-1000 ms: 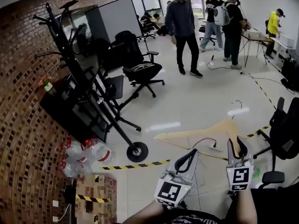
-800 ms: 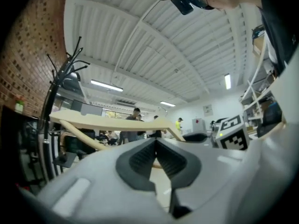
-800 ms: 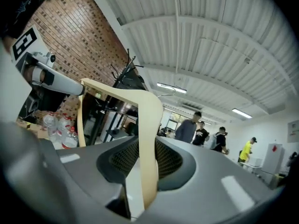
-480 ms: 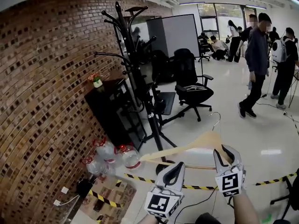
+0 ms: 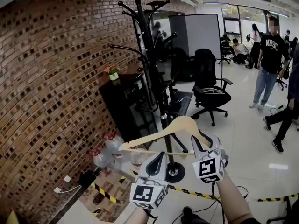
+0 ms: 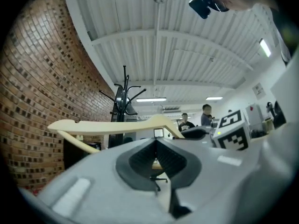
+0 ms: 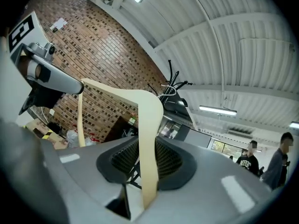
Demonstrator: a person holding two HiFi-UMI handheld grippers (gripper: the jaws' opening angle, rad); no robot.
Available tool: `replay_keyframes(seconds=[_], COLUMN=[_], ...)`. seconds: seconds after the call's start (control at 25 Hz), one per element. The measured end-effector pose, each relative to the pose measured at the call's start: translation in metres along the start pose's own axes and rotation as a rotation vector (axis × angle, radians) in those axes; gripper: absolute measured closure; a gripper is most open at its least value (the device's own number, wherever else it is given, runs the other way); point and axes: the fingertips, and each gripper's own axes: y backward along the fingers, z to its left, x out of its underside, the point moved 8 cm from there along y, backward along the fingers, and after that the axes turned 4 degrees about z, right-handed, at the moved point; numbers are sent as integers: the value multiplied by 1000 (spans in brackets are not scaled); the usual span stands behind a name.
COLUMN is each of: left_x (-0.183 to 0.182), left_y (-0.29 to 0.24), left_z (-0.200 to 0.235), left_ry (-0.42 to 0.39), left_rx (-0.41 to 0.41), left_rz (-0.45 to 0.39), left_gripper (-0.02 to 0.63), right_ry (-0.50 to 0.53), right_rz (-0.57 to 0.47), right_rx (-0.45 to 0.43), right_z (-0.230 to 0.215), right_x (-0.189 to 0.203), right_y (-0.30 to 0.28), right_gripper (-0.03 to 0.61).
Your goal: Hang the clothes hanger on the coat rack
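The floor is pale, glossy tile that reflects the ceiling lights. A red brick wall fills the whole side left of the black coat rack, which stands upright on a round foot with its curved hooks fanning out at the top. Tight against the rack, on its wall side, is a black cabinet with a small potted plant on top. Clear plastic bottles lie heaped on the floor at the cabinet's foot, near the rack's base. Yellow-and-black hazard tape runs across the floor on the near side of the rack. Behind the rack stand a grey partition board and a black office chair. Farther back, well apart from the rack, a person in a dark T-shirt is standing.

The wooden clothes hanger is held in the air in front of the rack's lower pole, below the hooks and touching none of them. One arm reaches towards the bottles. The right tool is clenched on the hanger's other arm, which runs straight through its jaws in the right gripper view. The left tool sits just under the hanger's lower bar with its jaw tips together. Nothing I can make out is pinched between them.

Open floor lies right of the rack. The cabinet and wall close off its left side.
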Motion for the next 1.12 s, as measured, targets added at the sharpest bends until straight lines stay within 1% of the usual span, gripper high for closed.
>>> replay_keyframes(seconds=[0.12, 0.28, 0.44, 0.6, 0.88, 1.0, 1.12], left_x=[-6, -15, -25, -35, -34, -30, -23], left_y=[-19, -43, -72, -102, -136, -147, -160], left_z=[16, 26, 52, 68, 99, 115, 132], left_ry=[-8, -51, -71, -93, -116, -113, -98], left_rx=[-35, -98, -145, -199, -226, -229, -217], left_rz=[-4, -21, -51, -67, -64, -67, -62], left_gripper=[609, 609, 609, 609, 609, 609, 609], right_ry=[11, 41, 61, 67, 95, 131, 134], right_rz=[-27, -75, -89, -106, -100, -87, -72], right_rx=[-27, -69, -108, -141, -173, -171, -160], right_z=[-7, -21, -34, -41, -38, -34, -30], right_x=[-13, -22, -43, -54, -70, -71, -69], right_y=[-37, -85, -134, -176, -228, -245, -261], right_gripper=[472, 472, 472, 472, 472, 472, 472])
